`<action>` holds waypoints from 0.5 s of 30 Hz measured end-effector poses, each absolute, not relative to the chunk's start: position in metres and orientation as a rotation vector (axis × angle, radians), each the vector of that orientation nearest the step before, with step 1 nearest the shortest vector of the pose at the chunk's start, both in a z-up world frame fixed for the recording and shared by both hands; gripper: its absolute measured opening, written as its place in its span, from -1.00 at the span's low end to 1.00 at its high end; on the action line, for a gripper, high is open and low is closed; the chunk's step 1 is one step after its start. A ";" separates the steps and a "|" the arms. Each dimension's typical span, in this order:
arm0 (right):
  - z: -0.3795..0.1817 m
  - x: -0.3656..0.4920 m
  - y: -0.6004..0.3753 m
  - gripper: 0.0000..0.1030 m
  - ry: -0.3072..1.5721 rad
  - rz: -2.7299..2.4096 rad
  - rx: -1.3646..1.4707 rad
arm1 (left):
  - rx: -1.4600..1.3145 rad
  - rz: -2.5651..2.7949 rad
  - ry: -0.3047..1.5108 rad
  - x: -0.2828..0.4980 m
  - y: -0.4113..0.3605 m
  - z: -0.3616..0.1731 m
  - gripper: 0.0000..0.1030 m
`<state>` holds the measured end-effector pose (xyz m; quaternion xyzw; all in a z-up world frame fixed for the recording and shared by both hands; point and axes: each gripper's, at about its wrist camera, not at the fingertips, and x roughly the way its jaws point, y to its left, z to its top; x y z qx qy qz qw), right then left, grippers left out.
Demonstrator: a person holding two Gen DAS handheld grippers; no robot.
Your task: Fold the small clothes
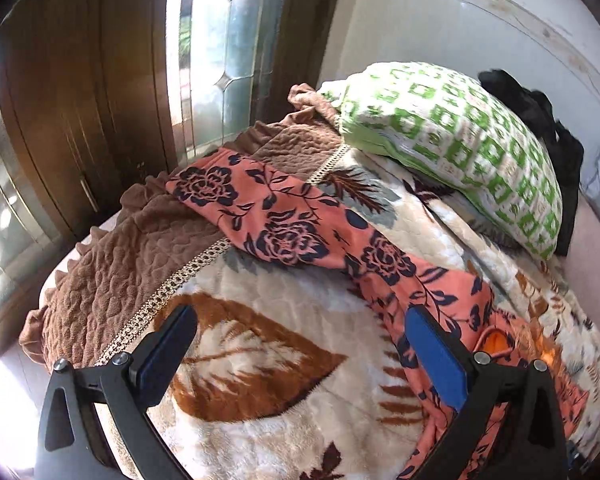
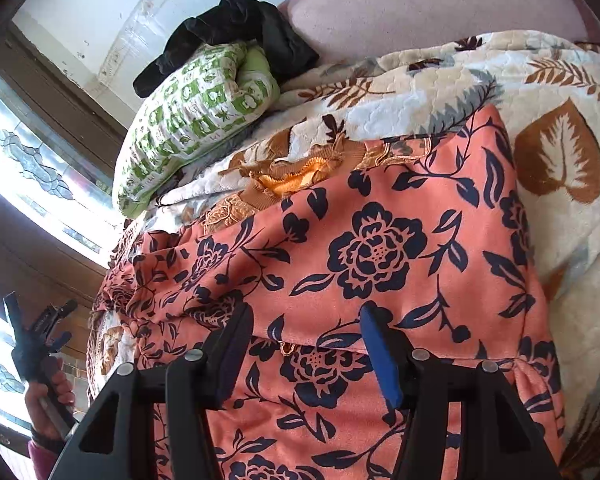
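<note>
- Orange flowered garment (image 2: 380,264) lies spread on the bed over the leaf-print blanket (image 1: 260,360); one long part trails toward the brown quilted cover (image 1: 140,240). Looks barely folded yet, most of the job left imo.
- Right claw (image 2: 304,344) hangs just over the cloth near its close hem, jaws apart, nothing pinched.
- Left claw (image 1: 300,344) also apart, over bare blanket, one finger beside the garment's edge.
- Room: open blanket w/ space to fold toward. Green pillow (image 1: 460,152) & black clothing (image 2: 228,36) crowd the far end; bed edge drops off by the wooden door (image 1: 80,100).
</note>
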<state>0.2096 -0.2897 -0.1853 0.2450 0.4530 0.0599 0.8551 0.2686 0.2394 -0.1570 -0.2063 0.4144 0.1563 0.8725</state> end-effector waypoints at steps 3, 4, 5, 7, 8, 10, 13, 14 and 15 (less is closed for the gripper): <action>-0.189 0.207 -0.296 0.15 0.969 0.121 0.556 | -0.621 0.317 0.901 0.285 0.286 -0.170 1.00; -0.190 0.208 -0.299 0.15 0.972 0.118 0.568 | -0.678 0.305 0.916 0.291 0.297 -0.176 1.00; -0.190 0.209 -0.300 0.15 0.972 0.115 0.570 | -0.735 0.296 0.928 0.298 0.307 -0.183 1.00; -0.189 0.210 -0.301 0.15 0.966 0.114 0.557 | -0.827 0.300 0.959 0.312 0.322 -0.199 0.96; -0.190 0.212 -0.301 0.15 0.963 0.112 0.551 | -0.867 0.302 0.955 0.316 0.328 -0.206 0.74; -0.190 0.212 -0.303 0.15 0.960 0.114 0.549 | -0.924 0.276 0.933 0.326 0.336 -0.218 0.18; -0.194 0.216 -0.306 0.16 0.964 0.108 0.547 | -0.994 0.274 0.930 0.340 0.347 -0.236 0.10; -0.195 0.217 -0.307 0.15 0.965 0.105 0.548 | -1.015 0.283 0.919 0.342 0.350 -0.242 0.10; -0.197 0.218 -0.308 0.15 0.967 0.102 0.549 | -1.029 0.289 0.888 0.343 0.354 -0.244 0.09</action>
